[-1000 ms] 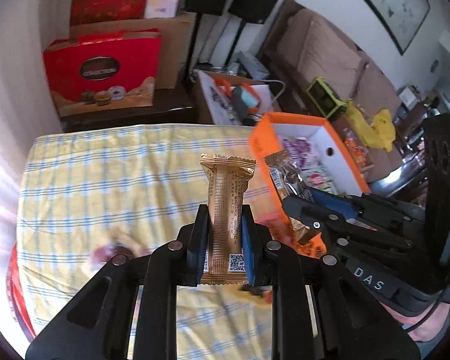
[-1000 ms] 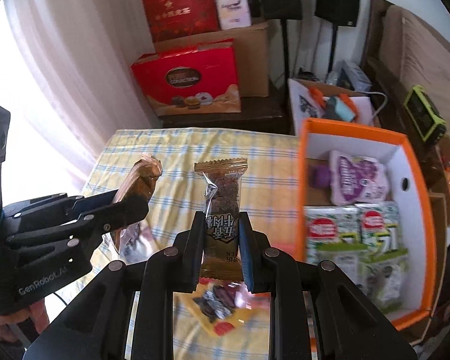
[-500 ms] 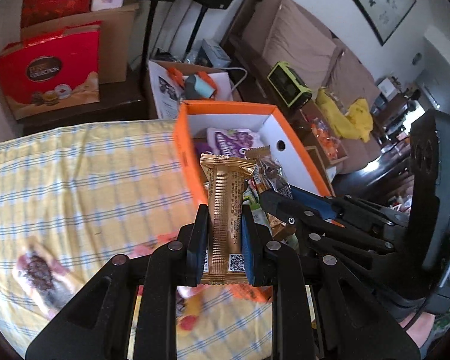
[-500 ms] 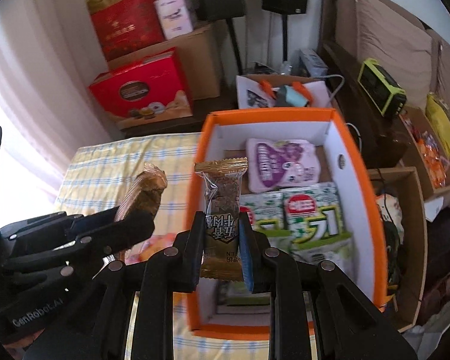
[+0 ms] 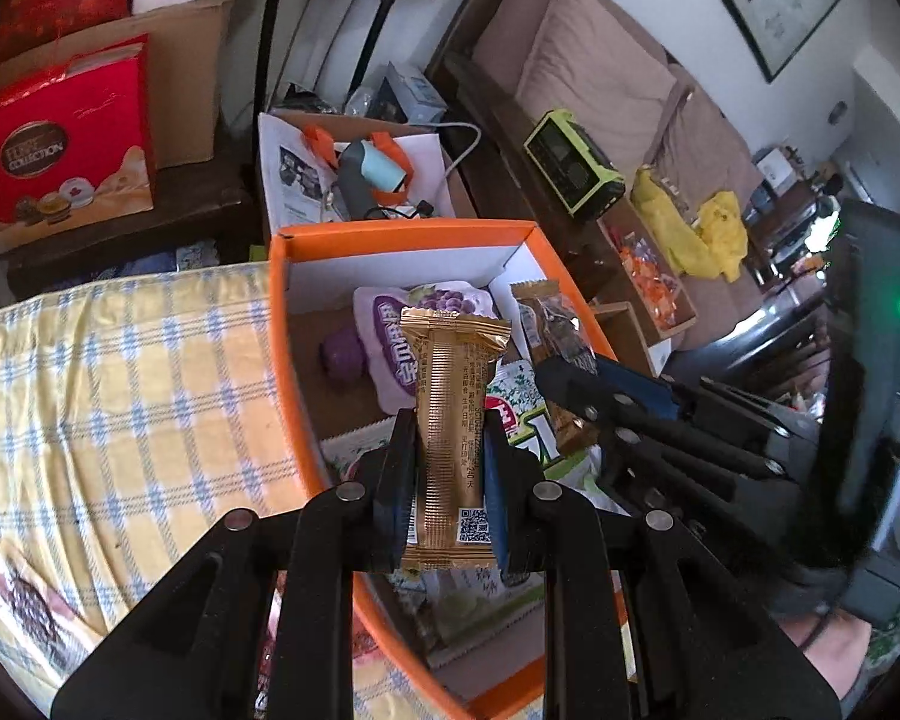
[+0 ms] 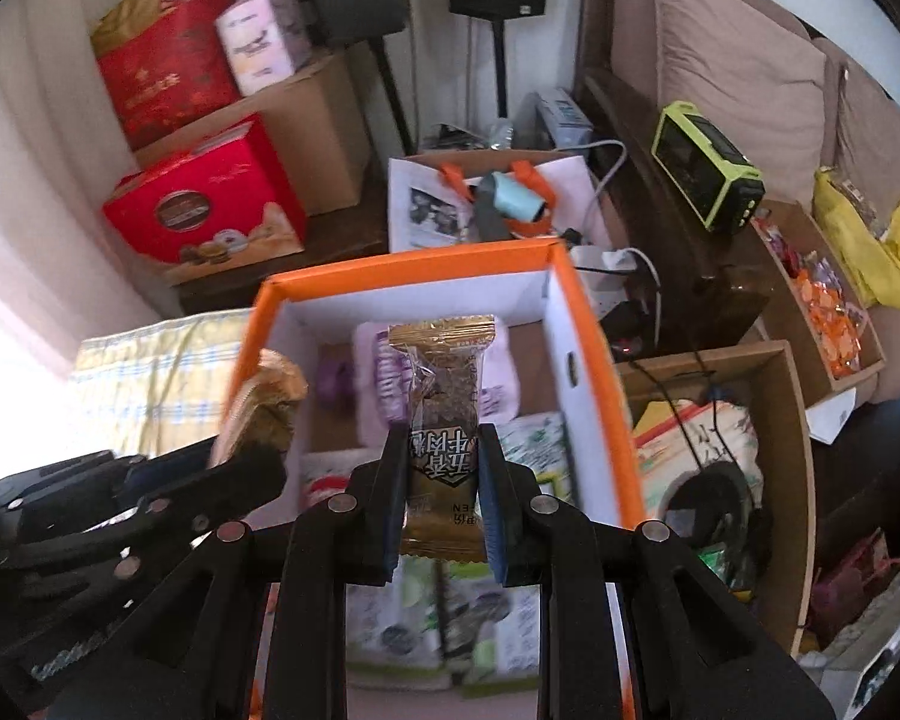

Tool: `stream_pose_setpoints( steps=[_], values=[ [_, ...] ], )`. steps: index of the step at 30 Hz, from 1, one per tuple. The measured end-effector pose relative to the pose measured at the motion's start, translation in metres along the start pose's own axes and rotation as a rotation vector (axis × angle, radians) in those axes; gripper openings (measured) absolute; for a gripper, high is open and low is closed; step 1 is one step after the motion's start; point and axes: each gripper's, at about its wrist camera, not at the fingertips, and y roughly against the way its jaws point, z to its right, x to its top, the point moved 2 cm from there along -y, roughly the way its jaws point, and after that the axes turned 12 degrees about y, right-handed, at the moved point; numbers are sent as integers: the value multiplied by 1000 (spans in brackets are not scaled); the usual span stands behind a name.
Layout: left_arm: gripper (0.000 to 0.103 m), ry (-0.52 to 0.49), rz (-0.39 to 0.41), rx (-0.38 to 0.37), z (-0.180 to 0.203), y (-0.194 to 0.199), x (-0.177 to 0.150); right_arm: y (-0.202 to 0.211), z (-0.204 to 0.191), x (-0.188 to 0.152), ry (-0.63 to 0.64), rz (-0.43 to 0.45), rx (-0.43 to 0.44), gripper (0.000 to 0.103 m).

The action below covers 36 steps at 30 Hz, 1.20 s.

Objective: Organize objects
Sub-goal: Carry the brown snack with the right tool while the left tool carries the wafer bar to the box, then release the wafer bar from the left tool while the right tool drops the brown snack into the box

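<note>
My left gripper [image 5: 444, 468] is shut on a gold snack bar [image 5: 450, 420], held upright over the orange box [image 5: 282, 312]. My right gripper [image 6: 441, 480] is shut on a brown snack bar in a clear-windowed wrapper [image 6: 444, 414], also over the orange box [image 6: 594, 372]. The box holds a purple grape pouch [image 5: 384, 330] and several green-and-white packets [image 6: 426, 636]. In the left wrist view the right gripper [image 5: 561, 369] is at the right with its bar [image 5: 555, 324]. In the right wrist view the left gripper [image 6: 252, 456] is at the left with the gold bar [image 6: 267, 399].
The box stands on a yellow checked tablecloth [image 5: 120, 408] where a loose snack packet [image 5: 24, 600] lies at the lower left. Behind are a red gift box [image 5: 60, 144], a white paper bag [image 5: 342, 168], cardboard boxes and a sofa [image 5: 600, 78].
Both grippers have moved right from above the tablecloth to above the orange box, each still holding its snack bar.
</note>
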Motion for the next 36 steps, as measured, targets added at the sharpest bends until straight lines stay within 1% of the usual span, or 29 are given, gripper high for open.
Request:
stream_pose_setpoints(
  steps=[6, 10, 11, 12, 15, 21, 24, 25, 26, 27, 30, 32, 36],
  values=[
    [19, 6, -15, 0, -1, -9, 5, -26, 13, 9, 23, -29, -42, 20],
    [19, 15, -20, 2, -3, -12, 5, -32, 17, 14, 32, -19, -76, 25],
    [19, 15, -21, 4, -3, -13, 5, -32, 18, 15, 32, -16, -81, 29],
    [19, 16, -22, 6, -4, -14, 6, -31, 18, 14, 33, -14, -86, 31],
    [19, 28, -29, 2, -3, -19, 6, -25, 20, 11, 23, -10, -76, 31],
    [19, 29, -57, -7, 7, -34, 1, -2, 29, 4, -34, 32, -42, 31],
    [19, 20, -73, 6, 13, -42, -3, 6, 29, 2, -34, 42, -33, 31],
    [22, 24, -79, 9, 14, -45, -4, 8, 28, 1, -30, 44, -33, 31],
    [29, 29, -87, 9, 14, -49, -4, 10, 28, 0, -28, 44, -31, 31],
    [33, 31, -92, 4, 14, -50, -4, 12, 27, -1, -28, 45, -28, 31],
    [35, 32, -87, -4, 14, -49, -5, 15, 26, -4, -27, 48, -20, 31],
    [42, 26, -74, 11, 14, -42, -6, 18, 25, -6, -34, 53, -11, 31],
    [44, 18, -53, 15, 11, -27, -6, 24, 25, -7, -46, 68, -5, 31]
  ],
)
